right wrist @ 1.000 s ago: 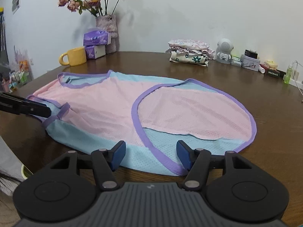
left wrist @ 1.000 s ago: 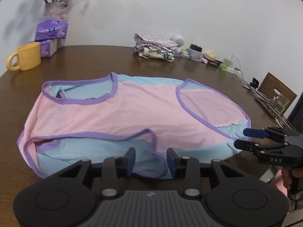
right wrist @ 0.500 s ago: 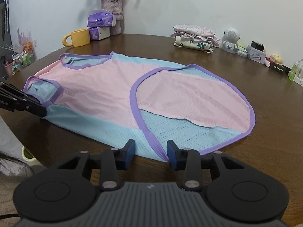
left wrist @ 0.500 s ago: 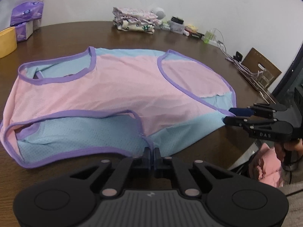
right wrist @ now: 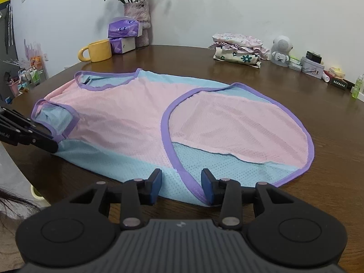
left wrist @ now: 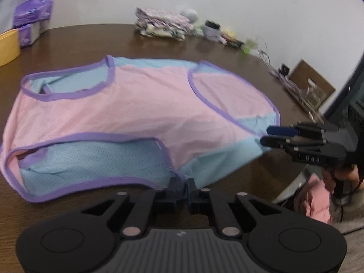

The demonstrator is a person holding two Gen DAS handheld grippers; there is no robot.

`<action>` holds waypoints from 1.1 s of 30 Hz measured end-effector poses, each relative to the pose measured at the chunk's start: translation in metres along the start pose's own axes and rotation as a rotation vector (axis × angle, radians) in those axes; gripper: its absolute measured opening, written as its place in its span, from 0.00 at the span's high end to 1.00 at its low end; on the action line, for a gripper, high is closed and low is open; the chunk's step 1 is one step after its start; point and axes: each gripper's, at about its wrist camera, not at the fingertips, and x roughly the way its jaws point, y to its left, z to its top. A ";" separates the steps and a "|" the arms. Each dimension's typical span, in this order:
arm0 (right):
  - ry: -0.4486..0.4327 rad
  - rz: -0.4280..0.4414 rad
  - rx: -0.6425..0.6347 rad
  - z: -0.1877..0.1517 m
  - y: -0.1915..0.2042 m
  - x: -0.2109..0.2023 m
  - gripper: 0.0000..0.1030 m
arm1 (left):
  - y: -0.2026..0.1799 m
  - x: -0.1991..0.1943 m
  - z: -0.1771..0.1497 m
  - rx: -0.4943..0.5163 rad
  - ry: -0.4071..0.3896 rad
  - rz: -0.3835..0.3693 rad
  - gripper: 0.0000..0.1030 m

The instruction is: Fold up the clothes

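Left gripper pinched shut on vest hem; right gripper open, straddling hem — close fully, then lift both evenly.

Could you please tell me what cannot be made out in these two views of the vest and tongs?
- Left wrist view: motion blur smears the folded clothes and clutter beyond.
- Left wrist view: the mug is cut by the left edge.
- Left tongs: how much of the vest they pinch is hidden by their own tips.
- Right wrist view: box labels are too small.
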 end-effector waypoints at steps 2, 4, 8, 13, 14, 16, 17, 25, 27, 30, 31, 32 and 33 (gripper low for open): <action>-0.009 0.007 -0.006 0.005 0.001 0.001 0.63 | 0.006 -0.003 0.014 0.002 -0.028 0.026 0.66; -0.022 0.010 -0.030 0.013 0.004 0.003 0.61 | 0.013 -0.007 0.029 0.005 -0.057 0.052 0.63; -0.025 0.039 -0.080 0.028 0.015 0.016 0.58 | 0.025 -0.014 0.057 0.010 -0.114 0.103 0.51; -0.022 0.033 -0.077 0.040 0.018 0.034 0.57 | 0.050 0.018 0.097 0.028 -0.061 0.140 0.54; -0.024 0.029 -0.069 0.041 0.016 0.036 0.57 | 0.055 0.026 0.103 0.032 -0.043 0.142 0.56; -0.027 0.021 -0.052 0.042 0.012 0.039 0.55 | 0.065 0.043 0.114 0.040 -0.007 0.146 0.58; -0.027 0.019 -0.042 0.042 0.010 0.041 0.55 | 0.070 0.051 0.120 0.045 0.012 0.149 0.61; -0.019 0.031 0.028 0.044 -0.001 0.053 0.54 | 0.085 0.085 0.130 0.109 0.091 0.118 0.97; -0.011 0.027 0.034 0.043 -0.002 0.057 0.54 | 0.086 0.085 0.128 0.123 0.091 0.129 0.97; -0.001 0.019 0.046 0.039 -0.003 0.060 0.54 | 0.088 0.084 0.129 0.138 0.078 0.145 0.98; 0.003 0.016 0.051 0.038 -0.003 0.060 0.54 | 0.089 0.084 0.129 0.139 0.074 0.148 0.98; 0.005 0.012 0.054 0.036 -0.003 0.061 0.54 | 0.090 0.084 0.129 0.136 0.072 0.148 0.98; 0.001 0.008 0.053 0.035 -0.002 0.060 0.53 | 0.091 0.085 0.129 0.135 0.070 0.149 0.98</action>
